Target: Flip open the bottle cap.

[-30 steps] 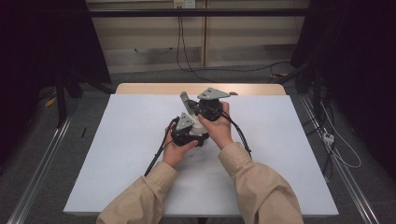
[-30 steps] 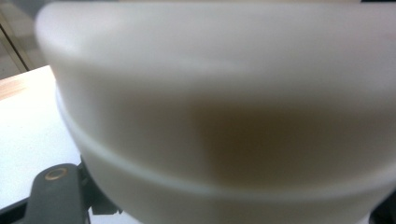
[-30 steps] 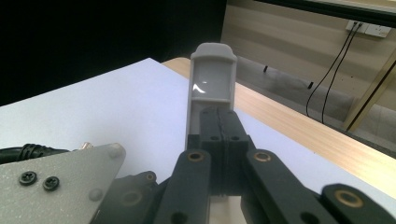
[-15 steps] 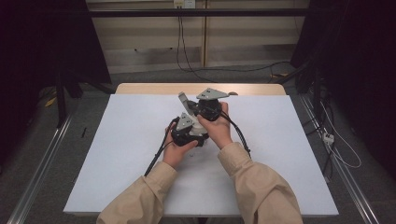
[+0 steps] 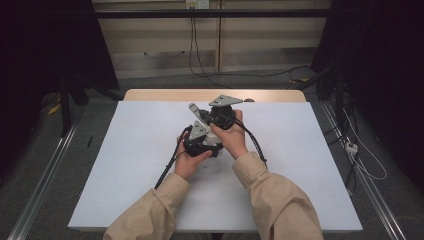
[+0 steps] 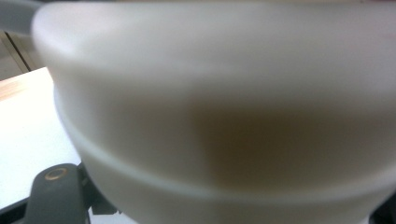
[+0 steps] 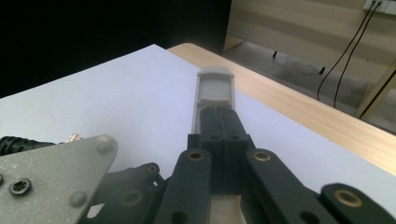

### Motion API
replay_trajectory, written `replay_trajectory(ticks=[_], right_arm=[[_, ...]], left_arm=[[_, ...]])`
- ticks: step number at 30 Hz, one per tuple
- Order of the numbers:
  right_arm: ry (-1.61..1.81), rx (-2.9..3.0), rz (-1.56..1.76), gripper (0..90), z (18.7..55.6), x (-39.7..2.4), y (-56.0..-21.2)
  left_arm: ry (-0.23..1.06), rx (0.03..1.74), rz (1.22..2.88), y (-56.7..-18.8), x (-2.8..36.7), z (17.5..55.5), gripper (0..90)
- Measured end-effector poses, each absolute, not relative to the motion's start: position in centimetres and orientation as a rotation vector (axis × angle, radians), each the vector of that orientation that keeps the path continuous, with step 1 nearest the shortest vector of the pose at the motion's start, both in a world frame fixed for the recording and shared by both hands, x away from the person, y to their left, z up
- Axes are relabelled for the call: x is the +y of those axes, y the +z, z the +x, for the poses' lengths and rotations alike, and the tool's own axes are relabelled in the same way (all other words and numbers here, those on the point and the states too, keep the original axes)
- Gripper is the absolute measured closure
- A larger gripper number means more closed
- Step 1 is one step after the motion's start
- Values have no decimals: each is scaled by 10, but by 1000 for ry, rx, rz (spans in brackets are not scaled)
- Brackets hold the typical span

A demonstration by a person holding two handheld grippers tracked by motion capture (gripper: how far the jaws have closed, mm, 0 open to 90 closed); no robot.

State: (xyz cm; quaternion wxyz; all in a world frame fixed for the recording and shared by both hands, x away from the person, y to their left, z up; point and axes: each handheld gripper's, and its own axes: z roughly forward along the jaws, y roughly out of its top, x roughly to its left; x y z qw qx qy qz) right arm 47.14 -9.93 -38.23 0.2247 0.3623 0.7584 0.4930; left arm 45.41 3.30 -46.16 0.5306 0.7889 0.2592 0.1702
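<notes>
You are holding both grippers close together over the middle of the desk (image 5: pixel 125 165), the left gripper (image 5: pixel 196 131) at about 7 o'clock from the right gripper (image 5: pixel 220 107), the two nearly touching. In the right gripper view, the right gripper's black jaws are pressing flat together with nothing between them, and a grey tip is standing up beyond them. The left gripper is also squeezed fully closed; a blurred pale rounded thing (image 6: pixel 224 116) is sitting right against its camera (I cannot tell what it is, or whether the jaws are pinching it). Nothing else is lying on the white desk, so by my reading you are only getting ready: no object is yet being picked up, and all the real work is still waiting.
</notes>
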Motion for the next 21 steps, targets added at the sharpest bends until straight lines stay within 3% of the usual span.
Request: replay_trajectory(ticks=[8, 13, 17, 21], right_arm=[[1351, 2111, 995, 900, 470, -102, -381], [1374, 2100, 992, 842, 466, -104, -382], [1379, 2087, 986, 750, 461, -108, -381], [1388, 2065, 1013, 582, 454, -117, -376]], left_arm=[[416, 620, 1884, -461, 32, 453, 183], [406, 609, 1883, -461, 32, 453, 152], [409, 599, 1935, -460, 34, 452, 103], [393, 602, 1958, -456, 39, 450, 75]])
